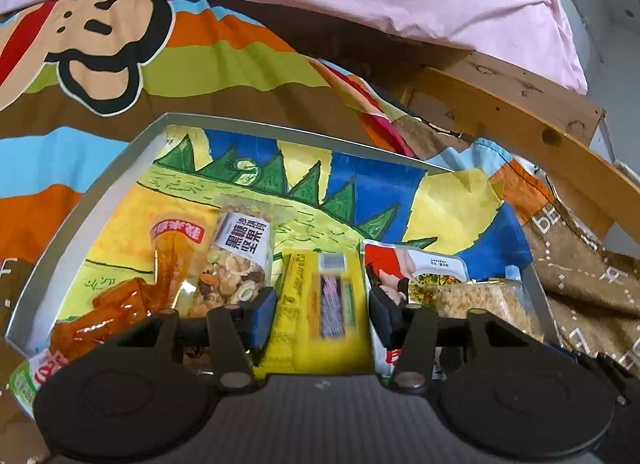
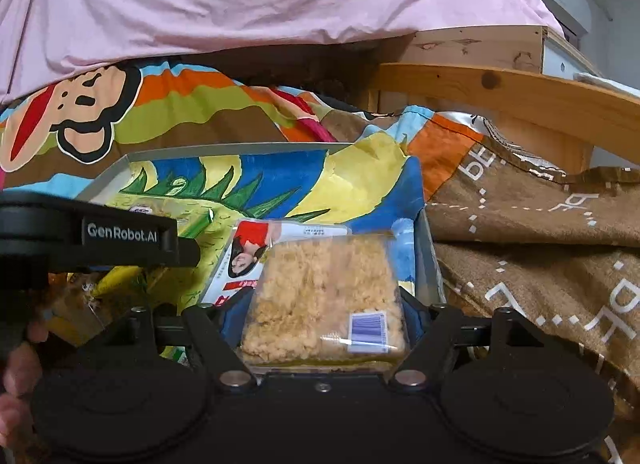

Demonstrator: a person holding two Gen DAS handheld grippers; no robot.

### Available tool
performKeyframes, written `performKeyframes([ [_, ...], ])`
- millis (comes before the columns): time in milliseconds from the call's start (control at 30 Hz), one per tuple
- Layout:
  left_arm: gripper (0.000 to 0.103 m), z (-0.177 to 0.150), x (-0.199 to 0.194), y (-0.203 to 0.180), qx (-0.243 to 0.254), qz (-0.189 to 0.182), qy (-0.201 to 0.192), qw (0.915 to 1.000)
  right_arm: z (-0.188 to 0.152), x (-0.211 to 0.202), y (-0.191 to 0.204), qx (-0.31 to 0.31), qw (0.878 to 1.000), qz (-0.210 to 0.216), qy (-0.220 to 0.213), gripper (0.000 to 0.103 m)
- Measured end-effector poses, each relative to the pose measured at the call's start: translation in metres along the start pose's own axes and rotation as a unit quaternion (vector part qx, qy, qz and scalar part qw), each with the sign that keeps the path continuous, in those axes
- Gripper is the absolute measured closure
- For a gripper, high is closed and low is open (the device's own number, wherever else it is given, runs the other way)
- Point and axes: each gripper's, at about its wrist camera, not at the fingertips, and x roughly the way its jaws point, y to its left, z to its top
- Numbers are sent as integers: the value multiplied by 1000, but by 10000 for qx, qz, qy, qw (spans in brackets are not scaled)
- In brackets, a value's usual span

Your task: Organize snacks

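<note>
Left tool [image 1: 320, 310] parted around yellow packet [image 1: 320, 304] inside grey tray [image 1: 120, 168], pads beside it, contact impossible to tell. Right tool [image 2: 320, 324] astride clear crumbly cake pack [image 2: 324, 296] at tray's right wall [image 2: 428, 260], grip uncertain. Nut bag [image 1: 236, 260] and orange-wrapped snacks [image 1: 120, 304] left of yellow packet; white pack with red figure [image 1: 412, 268] right of it. Tray resting on colourful bedspread [image 1: 200, 64].

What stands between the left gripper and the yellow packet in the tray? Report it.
Nothing visible. The yellow packet lies flat in the tray, right between the left gripper's open fingers. The nut mix packet sits beside one finger, the red-and-white packet beside the other; neither covers it.
</note>
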Motion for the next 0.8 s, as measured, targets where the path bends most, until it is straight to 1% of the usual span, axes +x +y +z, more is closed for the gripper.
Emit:
performKeyframes([
  [67,41,3,-5,1,-64,-41,9,10000,1,-3,0,14,10000,-1,-4,21],
  [100,39,5,-9,1,-86,-54,5,9999,3,-5,-1,26,10000,14,-13,20],
  [167,32,9,-20,1,-150,-76,-39,9999,6,-12,-3,73,10000,-7,-59,17],
  [233,29,15,-35,0,-177,-83,-121,9997,11,-22,-7,194,9997,-14,-127,13],
  [333,20,24,-64,-1,-164,-67,-344,9993,20,-42,-14,430,9987,-43,-264,8],
  [400,15,29,-87,-1,-116,-40,-499,9987,28,-60,-19,539,9979,-25,-363,7],
  [467,6,34,-111,-1,-61,26,-645,9979,36,-78,-23,640,9970,-18,-446,7],
  [533,1,37,-137,1,-60,118,-839,9964,42,-98,-26,738,9958,-7,-542,5],
  [667,1,36,-183,7,17,207,-1060,9941,53,-140,-27,790,9939,82,-769,2],
  [800,1,25,-223,13,-7,326,-1188,9924,55,-186,-23,824,9914,157,-1004,1],
])
